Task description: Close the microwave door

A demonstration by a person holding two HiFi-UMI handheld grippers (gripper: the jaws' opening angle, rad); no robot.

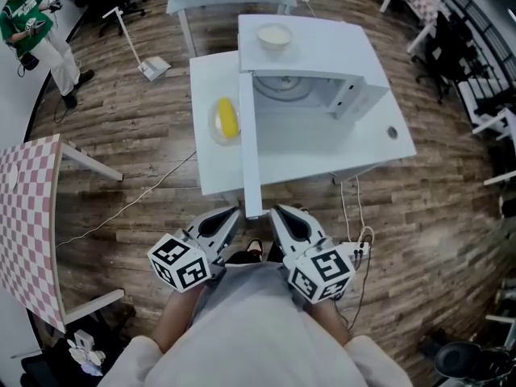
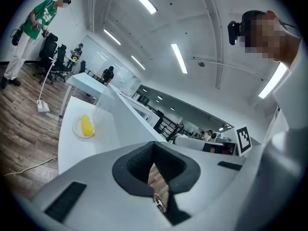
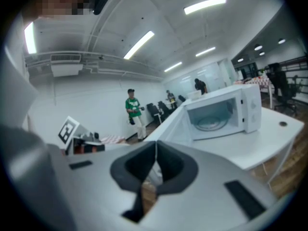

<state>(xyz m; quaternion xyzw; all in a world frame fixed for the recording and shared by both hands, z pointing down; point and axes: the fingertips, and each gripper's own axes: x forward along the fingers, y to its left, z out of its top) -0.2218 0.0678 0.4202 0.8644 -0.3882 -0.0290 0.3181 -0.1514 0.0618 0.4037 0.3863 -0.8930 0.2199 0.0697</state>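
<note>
1. Left tool point(image 1: 232, 213) and right tool point(image 1: 275, 211) are both closed and empty, flanking the near end of the open door point(image 1: 249, 135).
2. Only the right gripper view looks into the white microwave point(image 3: 226, 112) and its turntable point(image 3: 211, 122). The left gripper view shows a yellow item point(image 2: 86, 125) on a plate point(image 2: 76, 130).
3. Microwave stands on a white counter point(image 1: 379, 147), with a bowl point(image 1: 274, 36) on top and wood floor point(image 1: 129, 127) around.

Left tool point(image 1: 229, 215) and right tool point(image 1: 279, 214) side by side, jaws together
</note>
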